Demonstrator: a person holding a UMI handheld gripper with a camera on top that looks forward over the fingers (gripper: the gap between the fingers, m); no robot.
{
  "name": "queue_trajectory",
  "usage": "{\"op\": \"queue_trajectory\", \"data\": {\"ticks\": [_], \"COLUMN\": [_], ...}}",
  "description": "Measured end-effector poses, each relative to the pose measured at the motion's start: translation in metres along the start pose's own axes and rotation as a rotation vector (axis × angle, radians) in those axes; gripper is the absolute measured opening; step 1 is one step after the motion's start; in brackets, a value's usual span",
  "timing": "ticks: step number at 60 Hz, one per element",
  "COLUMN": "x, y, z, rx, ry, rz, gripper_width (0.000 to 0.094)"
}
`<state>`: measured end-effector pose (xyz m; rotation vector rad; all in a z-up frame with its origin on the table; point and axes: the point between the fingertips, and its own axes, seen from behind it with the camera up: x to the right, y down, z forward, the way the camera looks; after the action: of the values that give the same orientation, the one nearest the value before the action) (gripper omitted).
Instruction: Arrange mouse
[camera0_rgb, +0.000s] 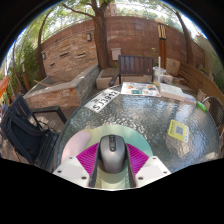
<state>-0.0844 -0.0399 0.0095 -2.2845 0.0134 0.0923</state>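
A dark grey computer mouse (111, 155) with a scroll wheel sits between my gripper's (111, 160) two fingers, its nose pointing away from me. Both magenta pads (82, 152) press against its sides, so the gripper is shut on it. The mouse is held over the near edge of a round glass table (140, 120).
On the table lie a yellow-green sticky pad (178, 130), a printed paper (101, 100) and a magazine (138, 89). Dark chairs stand at the left (28, 128) and beyond the table (135, 68). A brick wall (80, 45) and a tree (102, 30) are behind.
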Motion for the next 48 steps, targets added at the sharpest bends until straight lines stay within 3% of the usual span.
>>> {"op": "queue_trajectory", "data": {"ticks": [6, 11, 26, 36, 48], "x": [0.003, -0.003, -0.018, -0.028, -0.031], "y": [0.001, -0.003, -0.046, -0.047, -0.035], "z": [0.001, -0.018, -0.141, -0.206, -0.236], "rx": [-0.004, -0.015, 0.018, 0.017, 0.010], "ry": [0.043, 0.043, 0.110, 0.150, 0.161], "rz": [0.009, -0.022, -0.106, -0.107, -0.072], "gripper_width": [0.0567, 0.0873, 0.0854, 0.0857, 0.0855]}}
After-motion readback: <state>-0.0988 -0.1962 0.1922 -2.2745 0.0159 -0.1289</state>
